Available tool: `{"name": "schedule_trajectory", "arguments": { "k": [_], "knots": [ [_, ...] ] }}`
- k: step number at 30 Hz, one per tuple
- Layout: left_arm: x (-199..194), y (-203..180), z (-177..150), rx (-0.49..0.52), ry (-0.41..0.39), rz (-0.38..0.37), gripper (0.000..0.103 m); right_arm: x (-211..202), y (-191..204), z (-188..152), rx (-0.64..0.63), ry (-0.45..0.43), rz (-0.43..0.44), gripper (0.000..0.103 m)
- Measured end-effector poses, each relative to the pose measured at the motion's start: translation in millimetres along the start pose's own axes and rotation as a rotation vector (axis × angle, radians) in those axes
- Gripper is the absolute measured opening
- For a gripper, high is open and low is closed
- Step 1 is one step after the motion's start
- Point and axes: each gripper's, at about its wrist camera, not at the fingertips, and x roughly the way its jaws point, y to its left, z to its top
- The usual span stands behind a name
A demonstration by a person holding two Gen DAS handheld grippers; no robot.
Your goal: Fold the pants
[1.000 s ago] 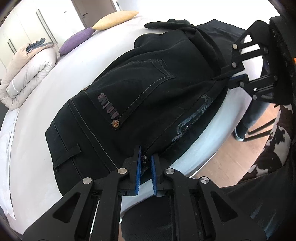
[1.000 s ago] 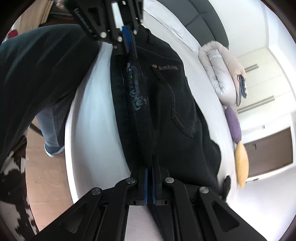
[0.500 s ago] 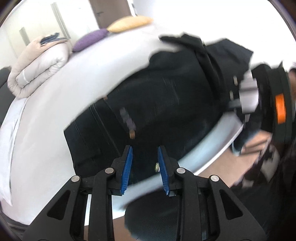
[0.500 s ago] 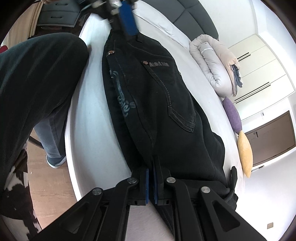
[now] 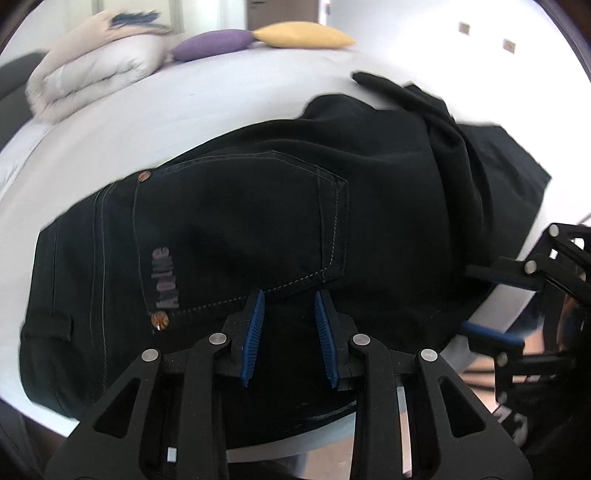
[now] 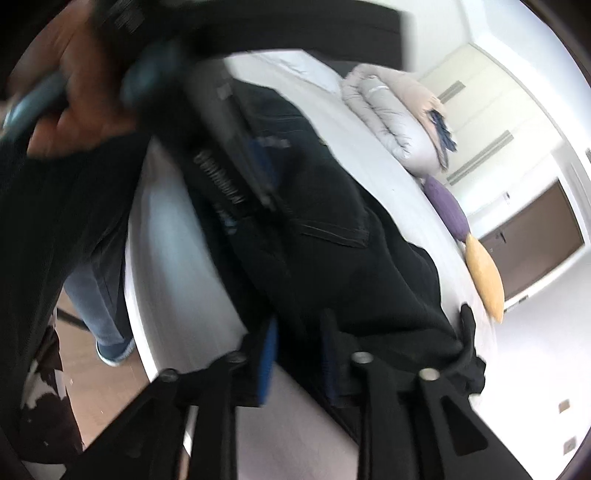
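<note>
Black pants (image 5: 236,229) lie folded lengthwise on the white bed (image 5: 207,110), back pocket up, legs bunched at the far right. My left gripper (image 5: 290,332) hovers open over the near edge below the pocket, with nothing pinched between its blue pads (image 5: 255,332). At the right of that view my right gripper (image 5: 487,304) stands with jaws apart at the pants' edge. In the right wrist view the right gripper (image 6: 297,354) is blurred and its jaws are opening. The pants (image 6: 332,236) edge runs between them, free of the pads. The left gripper (image 6: 229,155) blurs across the top left.
A rolled duvet (image 5: 92,77), a purple pillow (image 5: 214,42) and a yellow pillow (image 5: 299,35) sit at the bed's far side. A person's hand (image 6: 74,92) and a jeans-clad leg (image 6: 96,295) are by the bed's near edge, over a wooden floor (image 6: 110,387).
Both grippers were shut on the pants' near edge; both have let go and opened. The left one swung in over the pants near the pocket, while the right stayed about where it was.
</note>
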Motion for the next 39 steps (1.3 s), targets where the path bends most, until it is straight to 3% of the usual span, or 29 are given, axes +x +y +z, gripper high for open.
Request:
{"name": "schedule_trajectory", "arguments": {
  "k": [3,6,11,13,15,19,26,28,32,35,37,39],
  "knots": [
    [-0.3,8.1,-2.7,-0.077,-0.01,-0.038,0.027,-12.2,-21.3,-8.6,0.136,-0.019,0.061,0.06],
    [0.1,7.5,-2.1,-0.08,-0.016,-0.039,0.027,-22.8,-66.3,-21.6,0.378,-0.035,0.159,0.06],
    [-0.5,5.7,-5.8,-0.083,-0.033,-0.036,0.027,-7.3,-165.7,-52.7,0.801,-0.009,0.239,0.06],
    [-3.0,10.6,-9.5,-0.098,-0.037,-0.053,0.027,8.0,-210.4,-69.3,0.976,0.022,0.246,0.061],
    [-3.8,14.5,-9.1,-0.121,-0.039,-0.079,0.027,25.1,-249.6,-80.2,1.087,0.064,0.198,0.062],
    [-4.7,20.5,-9.3,-0.145,-0.048,-0.102,0.027,64.1,-295.1,-70.9,1.062,0.159,0.071,0.065],
    [-5.2,22.4,-10.3,-0.156,-0.057,-0.113,0.027,154.6,-332.8,-31.4,0.914,0.32,-0.085,0.072],
    [-5.8,22.4,-10.8,-0.158,-0.058,-0.114,0.027,185.6,-340.7,-31.1,0.918,0.422,-0.121,0.072],
    [-6.9,24.4,-11.1,-0.164,-0.062,-0.119,0.027,224.5,-353.3,-51.7,0.971,0.541,-0.163,0.071],
    [-7.6,27.7,-12.1,-0.168,-0.063,-0.125,0.027,234.0,-357.6,-58.2,1.001,0.518,-0.102,0.055],
    [-8.0,28.3,-12.4,-0.168,-0.062,-0.124,0.027,229.2,-363.0,-56.6,0.981,0.505,-0.109,0.014],
    [-7.9,28.6,-12.9,-0.165,-0.063,-0.119,0.027,217.2,-374.3,-67.9,1.027,0.474,-0.083,0.006]
  ]
}}
